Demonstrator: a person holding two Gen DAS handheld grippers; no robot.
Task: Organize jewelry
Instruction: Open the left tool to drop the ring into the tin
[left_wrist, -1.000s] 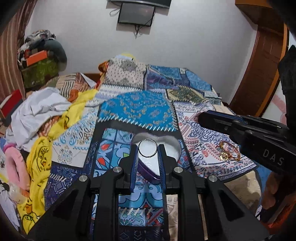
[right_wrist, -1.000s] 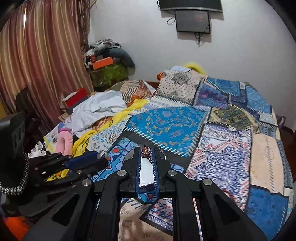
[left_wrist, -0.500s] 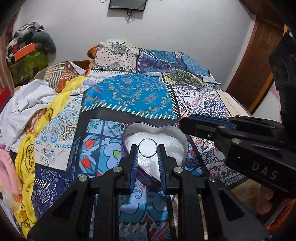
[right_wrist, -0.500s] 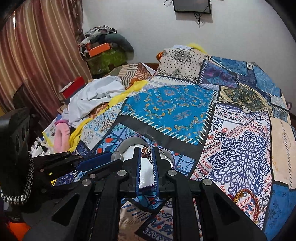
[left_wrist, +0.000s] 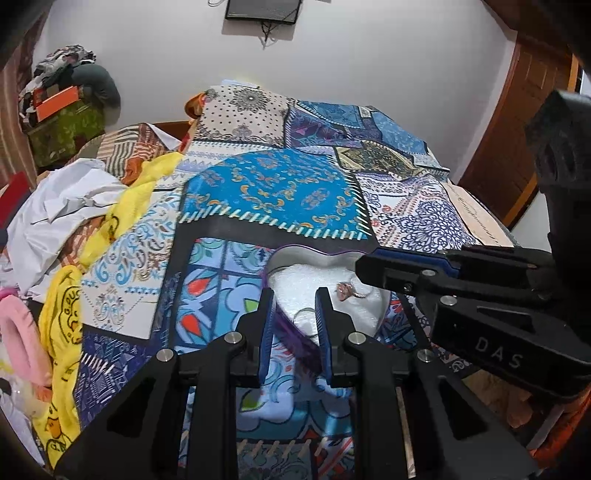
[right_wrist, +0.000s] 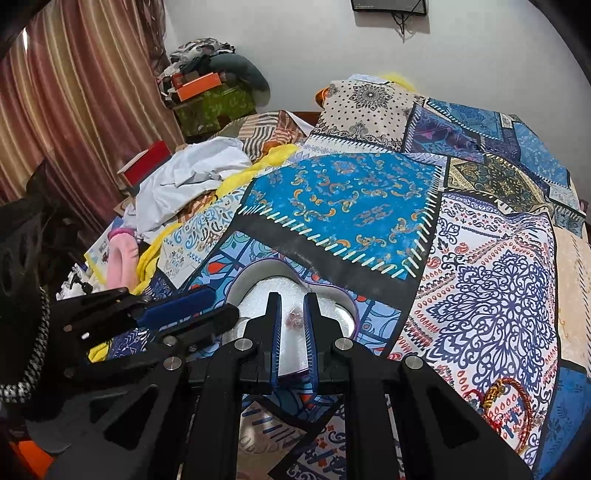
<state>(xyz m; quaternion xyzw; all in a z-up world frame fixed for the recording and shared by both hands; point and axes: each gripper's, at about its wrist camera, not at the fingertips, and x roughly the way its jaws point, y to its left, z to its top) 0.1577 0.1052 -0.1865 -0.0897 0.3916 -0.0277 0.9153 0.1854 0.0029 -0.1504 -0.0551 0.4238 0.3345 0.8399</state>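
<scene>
One heart-shaped tin (left_wrist: 314, 254); two rings (left_wrist: 351, 291) inside; one beaded bracelet (right_wrist: 513, 402); two grippers (left_wrist: 293, 314).

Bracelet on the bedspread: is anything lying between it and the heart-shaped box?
Nothing visible. Only bare bedspread separates the bracelet from the open box. The right gripper and left gripper do hang over its foam, though.

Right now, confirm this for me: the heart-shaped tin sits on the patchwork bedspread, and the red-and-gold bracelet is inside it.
Not quite. The red-and-gold bracelet is not inside the heart-shaped tin; it lies on the patchwork bedspread, well off to the tin's right, as the right wrist view shows. The tin does sit on the bedspread.
</scene>
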